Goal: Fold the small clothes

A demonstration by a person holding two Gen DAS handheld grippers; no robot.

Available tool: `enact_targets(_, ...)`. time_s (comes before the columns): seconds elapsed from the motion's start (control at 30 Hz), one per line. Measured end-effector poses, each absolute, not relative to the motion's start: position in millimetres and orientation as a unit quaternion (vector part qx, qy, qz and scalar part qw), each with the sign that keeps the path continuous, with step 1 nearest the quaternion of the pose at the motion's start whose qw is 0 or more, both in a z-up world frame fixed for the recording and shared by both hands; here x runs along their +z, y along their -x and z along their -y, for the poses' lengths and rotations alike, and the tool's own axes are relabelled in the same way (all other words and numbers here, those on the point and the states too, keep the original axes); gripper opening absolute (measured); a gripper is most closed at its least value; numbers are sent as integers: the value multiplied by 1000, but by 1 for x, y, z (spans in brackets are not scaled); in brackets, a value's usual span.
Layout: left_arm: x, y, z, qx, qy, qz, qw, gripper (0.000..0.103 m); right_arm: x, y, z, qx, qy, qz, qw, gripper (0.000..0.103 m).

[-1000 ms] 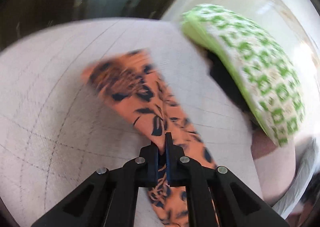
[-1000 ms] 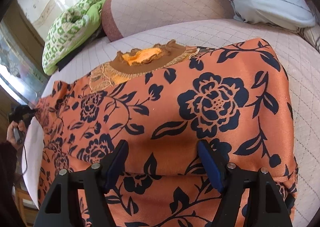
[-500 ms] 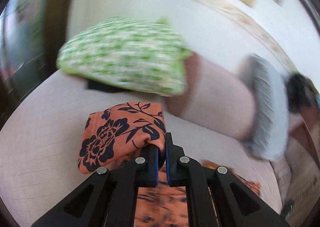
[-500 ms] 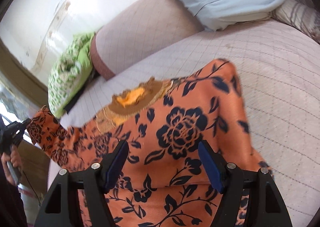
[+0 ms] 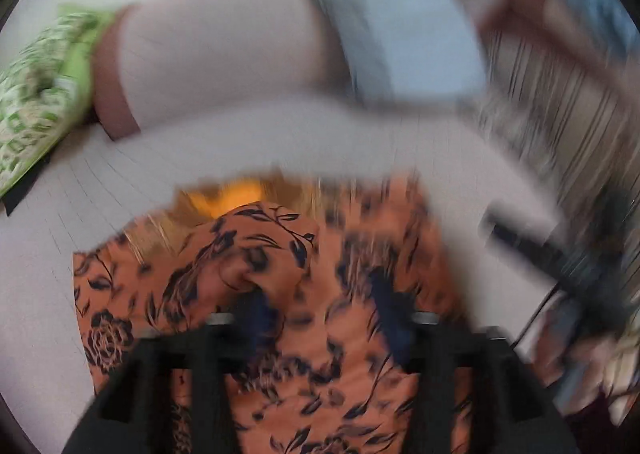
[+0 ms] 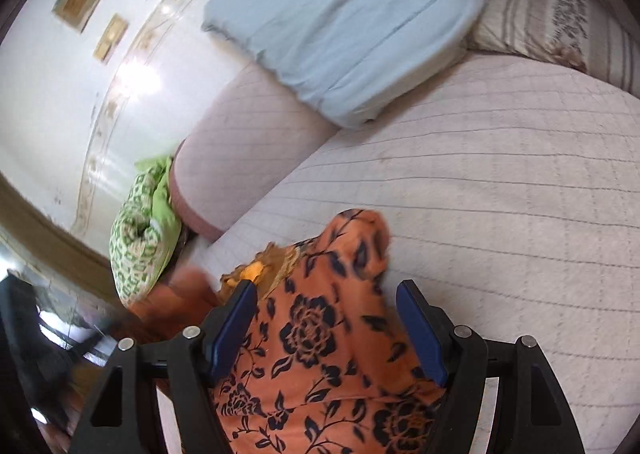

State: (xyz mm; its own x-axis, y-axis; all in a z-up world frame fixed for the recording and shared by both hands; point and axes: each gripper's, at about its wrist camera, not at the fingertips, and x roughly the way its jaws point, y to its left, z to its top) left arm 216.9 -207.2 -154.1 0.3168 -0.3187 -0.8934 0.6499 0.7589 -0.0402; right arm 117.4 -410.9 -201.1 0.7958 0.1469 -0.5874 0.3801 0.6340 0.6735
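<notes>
An orange garment (image 5: 360, 254) with a navy flower print lies on the quilted bed cover (image 6: 500, 174). Its sleeve (image 5: 256, 250) is folded in over the body, just below the yellow-trimmed neckline (image 5: 232, 198). My left gripper (image 5: 325, 316) hangs over the garment in a blurred view. Its jaws are opening, and sleeve fabric bunches against the left finger without being pinched. My right gripper (image 6: 326, 330) stands open over the garment's (image 6: 320, 334) right shoulder, with cloth below the gap and its pads apart from it.
A green patterned pillow (image 6: 140, 230), a pink bolster (image 6: 248, 150), a light blue pillow (image 6: 352, 22) and a striped pillow (image 6: 560, 22) line the head of the bed. A blurred dark object with a cable (image 5: 520, 242) sits right of the garment.
My left gripper carried the sleeve from the left side over onto the garment's body, and its jaws have parted. My right gripper rolled and drifted toward the garment's right edge, still open.
</notes>
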Motion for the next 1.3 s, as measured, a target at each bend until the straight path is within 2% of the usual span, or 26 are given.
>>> enact_targets(0.07,-169,-212,208,-300,-187,-513,783,58,-205,-116,421,-72,-433,-316,841,75)
enact_targets(0.17,-166,-215,181,-311,-144,-532,774,60,-209,-114,429,-73,-443,-318,835,75)
enact_targets(0.23,-159,-214,158,-320,-118,-535,773,71,-209,-115,429,-71,-441,-320,836,75)
enact_targets(0.3,-155,-217,128,-307,-99,-529,785,75,-209,-115,425,-66,-442,-322,835,75)
enact_targets(0.4,-157,-228,86,-272,-53,-537,797,75,-208,-117,417,-56,-435,-324,838,75)
enact_targets(0.47,-167,-241,61,-254,21,-558,790,75,-207,-120,409,-49,-426,-329,841,75)
enact_targets(0.73,-220,-260,64,-252,225,-615,712,73,-209,-124,395,-47,-411,-337,846,75)
enact_targets(0.77,-225,-261,69,-256,244,-617,704,72,-209,-124,395,-47,-411,-337,846,75)
enact_targets(0.83,-228,-261,79,-263,268,-614,695,59,-210,-124,396,-47,-409,-339,846,75)
enact_targets(1.0,-238,-266,93,-240,297,-621,684,55,-213,-125,401,-48,-416,-342,841,75)
enact_targets(1.07,-247,-268,93,-223,313,-625,680,49,-213,-123,403,-47,-418,-340,841,75)
enact_targets(1.13,-252,-269,90,-207,322,-625,680,39,-211,-120,406,-48,-417,-336,843,75)
enact_targets(1.2,-253,-268,89,-196,329,-623,682,37,-211,-117,410,-50,-418,-333,844,75)
enact_targets(1.3,-241,-266,93,-191,316,-606,705,20,-212,-113,418,-56,-424,-330,842,75)
